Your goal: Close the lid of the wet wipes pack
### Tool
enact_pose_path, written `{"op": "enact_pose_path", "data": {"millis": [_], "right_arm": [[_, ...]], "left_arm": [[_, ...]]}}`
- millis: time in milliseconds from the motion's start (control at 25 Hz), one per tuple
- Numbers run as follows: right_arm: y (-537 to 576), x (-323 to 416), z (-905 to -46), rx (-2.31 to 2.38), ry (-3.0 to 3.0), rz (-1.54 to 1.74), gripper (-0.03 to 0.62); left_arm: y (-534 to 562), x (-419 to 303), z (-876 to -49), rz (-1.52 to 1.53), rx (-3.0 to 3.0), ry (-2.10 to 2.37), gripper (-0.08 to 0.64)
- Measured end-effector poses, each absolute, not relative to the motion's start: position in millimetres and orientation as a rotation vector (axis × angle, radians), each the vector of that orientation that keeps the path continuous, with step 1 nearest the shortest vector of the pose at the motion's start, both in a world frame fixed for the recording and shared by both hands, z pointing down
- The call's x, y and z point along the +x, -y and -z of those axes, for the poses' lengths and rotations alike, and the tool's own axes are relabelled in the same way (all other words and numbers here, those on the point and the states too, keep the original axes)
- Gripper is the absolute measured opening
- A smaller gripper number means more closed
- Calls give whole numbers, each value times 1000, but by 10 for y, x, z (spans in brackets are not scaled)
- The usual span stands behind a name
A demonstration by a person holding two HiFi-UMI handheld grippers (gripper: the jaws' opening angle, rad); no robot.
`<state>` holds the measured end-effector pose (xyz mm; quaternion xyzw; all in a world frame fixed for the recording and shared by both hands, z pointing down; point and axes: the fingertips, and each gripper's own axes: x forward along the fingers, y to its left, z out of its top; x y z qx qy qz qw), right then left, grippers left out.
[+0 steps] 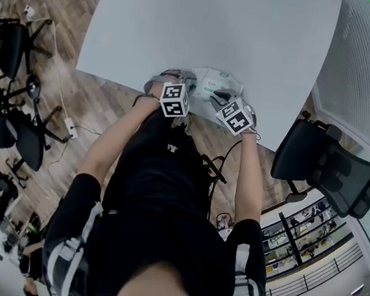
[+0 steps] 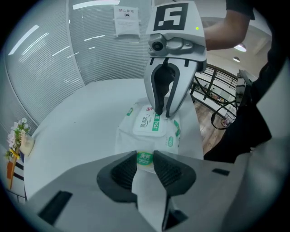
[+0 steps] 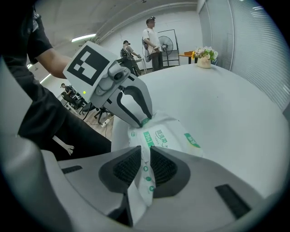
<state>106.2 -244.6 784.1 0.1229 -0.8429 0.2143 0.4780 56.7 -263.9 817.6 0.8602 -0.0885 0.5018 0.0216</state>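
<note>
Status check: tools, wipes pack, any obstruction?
Left tool shut on one end of wet wipes pack. Right tool shut on the opposite end. Lid looks flat, down. Nothing in the way on table.

The head view looks steeply down from above the person's black-clad torso to the near edge of the white, round-cornered table (image 1: 216, 30). From there the grey two-jaw left gripper (image 1: 188, 87), the matching right gripper (image 1: 220, 98) and the white, green-printed soft wet wipes pack (image 1: 212, 83) show small and far. The left gripper view sits close behind its own jaws and faces across that pack to the right gripper and the white window blinds (image 2: 54, 59). The right gripper view faces the opposite way over the same pack, towards the left gripper and standing people (image 3: 152, 31) far off.
</note>
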Motion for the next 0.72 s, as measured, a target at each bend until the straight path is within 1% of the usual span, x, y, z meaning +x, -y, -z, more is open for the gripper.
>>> {"op": "enact_pose_path", "data": {"millis": [200, 720], "right_arm": [[2422, 1064, -7919, 303, 2001, -439, 75], [2422, 1069, -7997, 364, 1961, -358, 75]], "left_arm": [[2647, 562, -8159, -1566, 2667, 279, 130], [2664, 576, -8150, -1539, 2664, 285, 130]]}}
